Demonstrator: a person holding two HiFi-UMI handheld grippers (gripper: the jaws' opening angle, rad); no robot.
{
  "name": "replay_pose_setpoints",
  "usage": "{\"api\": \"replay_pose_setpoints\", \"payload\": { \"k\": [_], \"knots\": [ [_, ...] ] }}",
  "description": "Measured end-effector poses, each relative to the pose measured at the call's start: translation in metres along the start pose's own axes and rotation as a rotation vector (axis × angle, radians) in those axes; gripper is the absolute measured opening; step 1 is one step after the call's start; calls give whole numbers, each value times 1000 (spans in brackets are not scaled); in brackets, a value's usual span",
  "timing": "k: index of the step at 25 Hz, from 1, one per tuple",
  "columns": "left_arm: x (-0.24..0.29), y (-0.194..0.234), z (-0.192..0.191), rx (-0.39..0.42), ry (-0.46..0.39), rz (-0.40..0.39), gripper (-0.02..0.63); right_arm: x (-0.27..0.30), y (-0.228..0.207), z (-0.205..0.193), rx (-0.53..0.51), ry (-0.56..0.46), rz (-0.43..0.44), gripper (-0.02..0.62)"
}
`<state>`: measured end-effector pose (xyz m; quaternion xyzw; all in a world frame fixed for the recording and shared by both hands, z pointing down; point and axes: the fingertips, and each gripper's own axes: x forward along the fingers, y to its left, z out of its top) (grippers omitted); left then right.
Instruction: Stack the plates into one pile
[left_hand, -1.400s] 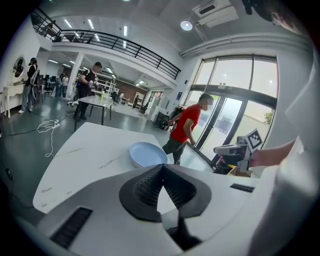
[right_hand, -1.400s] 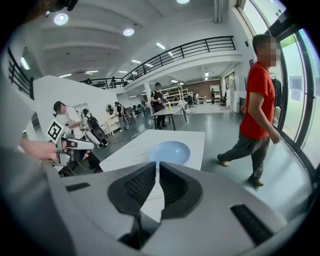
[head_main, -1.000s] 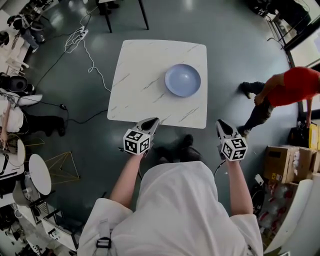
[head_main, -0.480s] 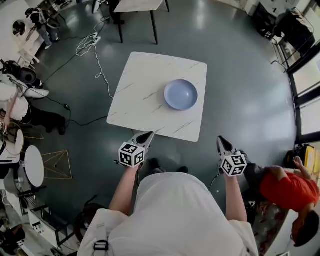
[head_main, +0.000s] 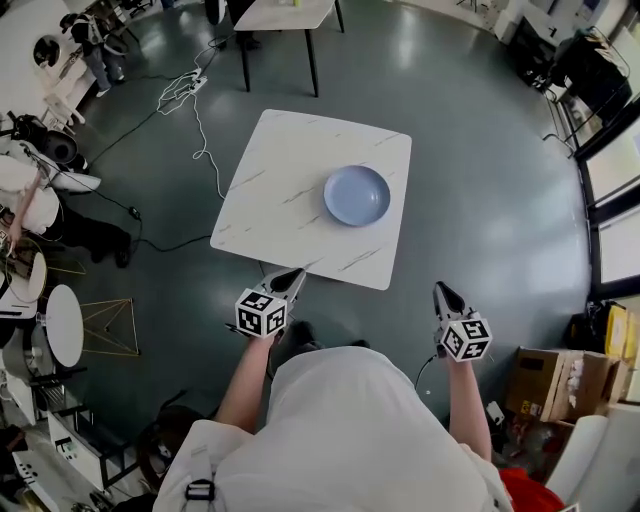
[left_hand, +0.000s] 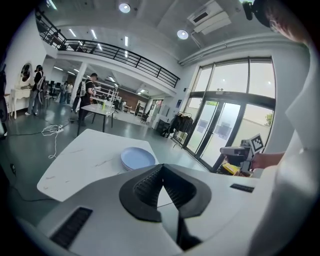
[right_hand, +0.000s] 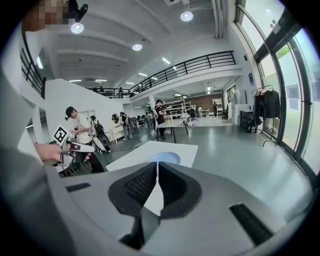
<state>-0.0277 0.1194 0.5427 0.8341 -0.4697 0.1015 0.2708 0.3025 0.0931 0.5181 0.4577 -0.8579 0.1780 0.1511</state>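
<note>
A pile of pale blue plates (head_main: 357, 195) rests on the white marble-look table (head_main: 280, 180), toward its right side; it also shows in the left gripper view (left_hand: 137, 158) and in the right gripper view (right_hand: 166, 158). My left gripper (head_main: 296, 274) hangs off the table's near edge, shut and empty. My right gripper (head_main: 441, 291) is held over the floor, right of the table's near corner, its jaws shut with nothing between them. Both grippers are well short of the plates.
Another table (head_main: 285, 14) stands beyond the plates' table. Cables (head_main: 195, 120) trail over the grey floor at the left, with cluttered desks and people (head_main: 30, 215) along the left edge. Cardboard boxes (head_main: 555, 385) sit at the right. Glass doors (left_hand: 225, 125) lie further right.
Both grippers have drawn back from the table toward the body, and the table now sits farther away. The person in red who walked past at the right is almost out of view.
</note>
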Motion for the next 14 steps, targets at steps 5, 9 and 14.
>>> {"api": "replay_pose_setpoints", "payload": {
  "k": [5, 9, 14],
  "knots": [
    [0, -1, 5, 10, -10, 7, 13, 5, 1, 7, 6, -14, 11, 32],
    [1, -1, 9, 8, -20, 10, 14, 9, 2, 10, 4, -24, 18, 32],
    [3, 0, 11, 8, -21, 9, 12, 16, 6, 12, -2, -29, 28, 32]
  ]
}}
